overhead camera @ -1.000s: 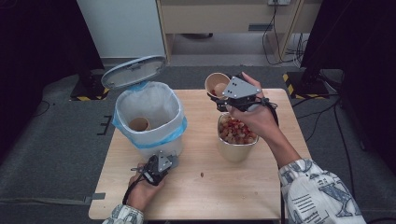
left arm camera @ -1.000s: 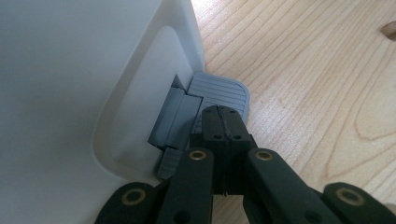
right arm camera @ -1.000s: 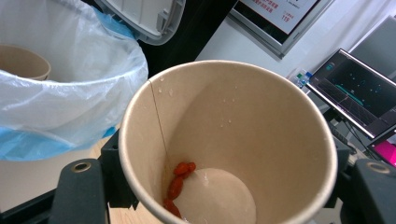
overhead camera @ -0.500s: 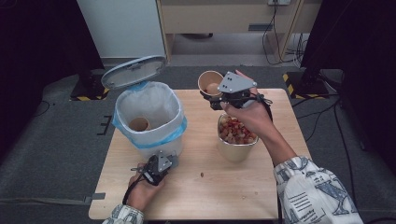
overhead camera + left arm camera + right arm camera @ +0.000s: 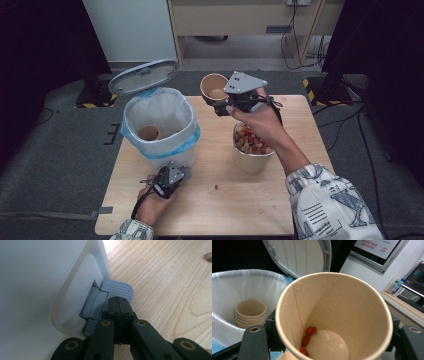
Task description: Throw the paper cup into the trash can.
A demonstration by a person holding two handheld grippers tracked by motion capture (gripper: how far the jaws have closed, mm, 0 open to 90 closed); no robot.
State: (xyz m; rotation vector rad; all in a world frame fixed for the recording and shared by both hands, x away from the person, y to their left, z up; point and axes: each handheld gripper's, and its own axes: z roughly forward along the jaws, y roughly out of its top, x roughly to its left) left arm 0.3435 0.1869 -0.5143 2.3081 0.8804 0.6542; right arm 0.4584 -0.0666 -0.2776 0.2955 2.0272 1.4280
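change: you carried the paper cup (image 5: 214, 89) in your right gripper (image 5: 223, 106) off the table's far edge, up and toward the bin (image 5: 161, 126); a second ago it hung nearer the bowl (image 5: 252, 146).
meaning: cup looked nearly emptied, a few red bits (image 5: 308, 336) stuck near its bottom; likely headed into the bin next.
right gripper: clenched on the cup's wall, cup tilted mouth toward you.
left gripper (image 5: 119, 307): jaws clamped together, tip pressing the grey ribbed pedal (image 5: 117, 288), hand unmoved; lid (image 5: 143, 76) stood open.
cup location: in the air between bowl and bin, beside the lid.
materials: tan paper cup, seam down inside, wet droplets; white plastic bin, thin translucent liner (image 5: 234, 287), stacked cups (image 5: 250, 313) inside; wood-grain table (image 5: 210, 210).
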